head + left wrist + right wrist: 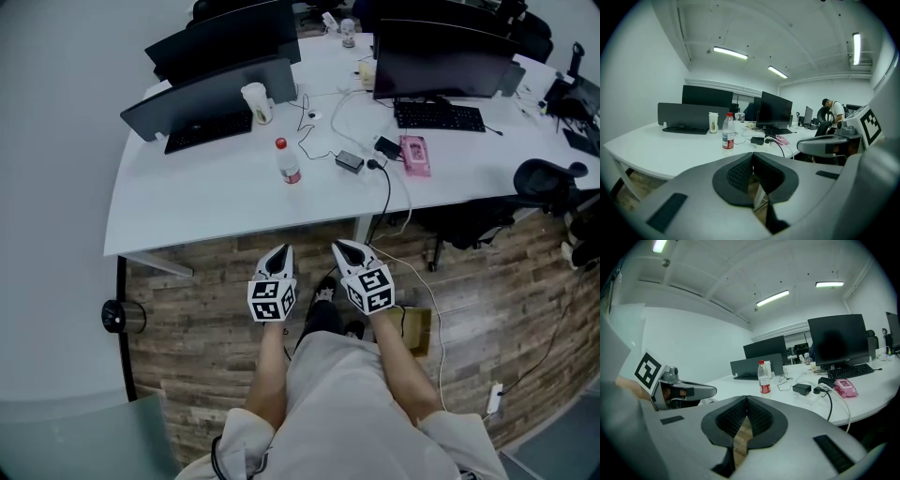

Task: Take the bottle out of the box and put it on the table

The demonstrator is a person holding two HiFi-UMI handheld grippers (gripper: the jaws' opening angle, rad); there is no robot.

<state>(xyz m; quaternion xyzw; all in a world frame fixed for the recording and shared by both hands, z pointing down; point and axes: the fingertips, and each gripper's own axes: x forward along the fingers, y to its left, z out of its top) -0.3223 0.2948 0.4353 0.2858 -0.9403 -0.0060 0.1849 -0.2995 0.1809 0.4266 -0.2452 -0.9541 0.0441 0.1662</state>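
The bottle (288, 161) is shown upright on the table (187, 202), well apart from the left gripper (280, 251) and right gripper (346, 247), both pressed together and empty; placing is judged done, and no further move is required.

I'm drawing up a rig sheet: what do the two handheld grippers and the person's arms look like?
The left claw and right claw match: grey tapered shells with black ribbed pads, each backed by a white cube printed with black square markers. The forearms are bare, with pale short sleeves above.
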